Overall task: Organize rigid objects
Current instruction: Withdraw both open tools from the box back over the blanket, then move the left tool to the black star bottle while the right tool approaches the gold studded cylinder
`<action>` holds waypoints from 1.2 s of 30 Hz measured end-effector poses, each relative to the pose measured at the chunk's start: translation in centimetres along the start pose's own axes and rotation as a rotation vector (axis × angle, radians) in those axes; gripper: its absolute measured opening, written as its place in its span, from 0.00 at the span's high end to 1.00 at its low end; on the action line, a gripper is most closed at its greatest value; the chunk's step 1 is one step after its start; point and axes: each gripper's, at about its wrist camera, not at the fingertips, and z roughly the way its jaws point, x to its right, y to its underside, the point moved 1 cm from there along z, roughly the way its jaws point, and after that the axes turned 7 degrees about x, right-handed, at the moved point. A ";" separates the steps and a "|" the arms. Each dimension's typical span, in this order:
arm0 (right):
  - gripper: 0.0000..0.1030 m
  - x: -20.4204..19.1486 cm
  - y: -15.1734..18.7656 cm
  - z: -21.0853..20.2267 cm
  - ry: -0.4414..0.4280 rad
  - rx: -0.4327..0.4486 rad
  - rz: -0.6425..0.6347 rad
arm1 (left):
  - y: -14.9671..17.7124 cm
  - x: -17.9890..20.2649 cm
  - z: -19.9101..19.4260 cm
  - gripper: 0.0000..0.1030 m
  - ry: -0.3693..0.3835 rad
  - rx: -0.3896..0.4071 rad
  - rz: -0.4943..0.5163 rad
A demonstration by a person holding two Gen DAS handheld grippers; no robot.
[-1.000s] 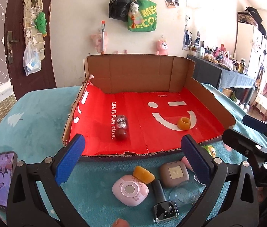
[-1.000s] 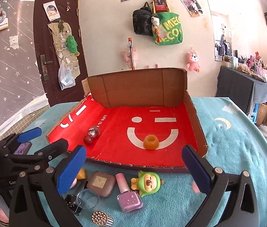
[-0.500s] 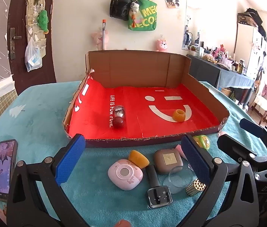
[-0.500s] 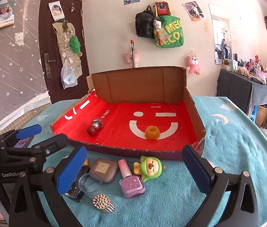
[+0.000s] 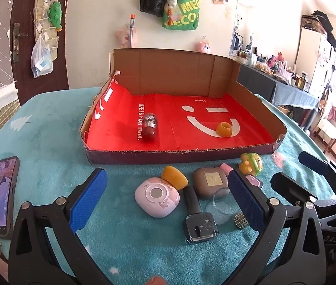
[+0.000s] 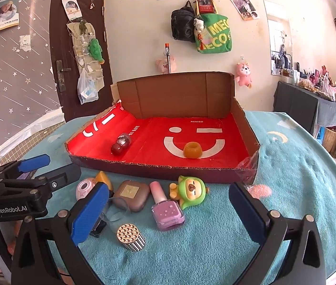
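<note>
both grippers hang empty with jaws spread wide over the blue cloth (image 6: 298, 190) — left gripper (image 5: 168, 197), right gripper (image 6: 169, 209) — above the pink case (image 5: 157, 197), brown case (image 6: 132, 194), purple polish bottle (image 6: 166, 207) and green toy (image 6: 191, 190) (all lying just before the red box (image 6: 168, 173)).

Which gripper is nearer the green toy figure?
Right. The green toy figure lies just ahead between the open right gripper fingers; the open left gripper sits farther left.
</note>
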 end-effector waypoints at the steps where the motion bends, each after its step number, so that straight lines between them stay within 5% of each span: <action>1: 0.00 0.0 0.2 0.0 -0.001 -0.004 -0.001 | 0.2 0.0 0.0 0.00 0.000 -0.004 0.002; 36: 0.05 -1.3 5.5 0.5 -0.017 -0.139 -0.045 | 5.9 -0.4 1.0 0.00 0.006 -0.162 -0.046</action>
